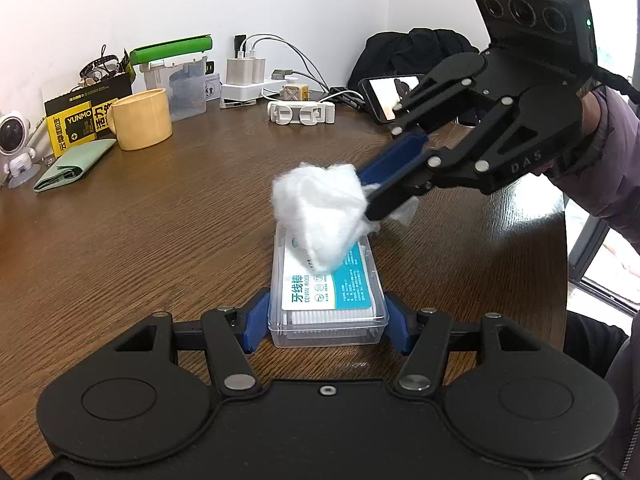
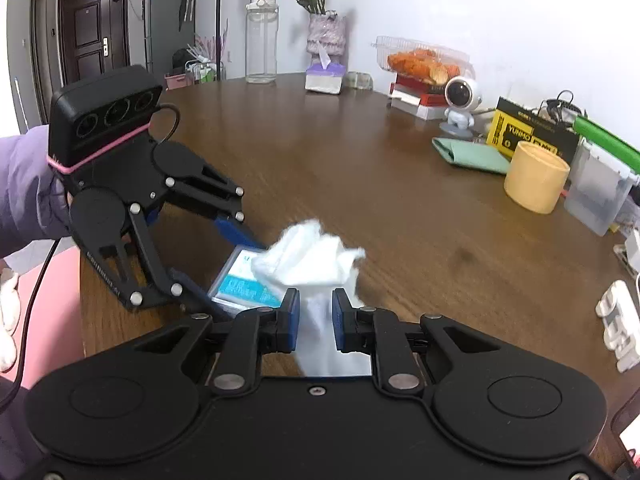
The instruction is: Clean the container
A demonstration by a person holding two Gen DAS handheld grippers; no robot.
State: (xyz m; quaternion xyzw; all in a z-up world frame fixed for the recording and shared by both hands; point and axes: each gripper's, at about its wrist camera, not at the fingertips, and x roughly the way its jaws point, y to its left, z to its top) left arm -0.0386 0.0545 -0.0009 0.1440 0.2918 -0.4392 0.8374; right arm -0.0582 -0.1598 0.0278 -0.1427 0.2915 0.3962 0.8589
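Note:
A clear plastic dental floss container (image 1: 328, 300) with a blue and white label lies flat on the wooden table. My left gripper (image 1: 326, 320) is shut on its near end, one blue pad on each side. My right gripper (image 2: 314, 316) is shut on a crumpled white tissue (image 2: 312, 260). The tissue (image 1: 320, 220) presses on the far part of the container's lid. In the right wrist view the container (image 2: 244, 280) shows partly under the tissue, between the left gripper's fingers (image 2: 236, 232).
A yellow mug (image 1: 142, 118), a green pouch (image 1: 74, 164), a yellow-black box (image 1: 84, 120) and a white robot figure (image 1: 16, 140) stand at the far left. Chargers (image 1: 244, 80), a phone (image 1: 392, 96) and a black bag (image 1: 412, 56) are at the back. The table edge (image 2: 82, 320) is close to the container.

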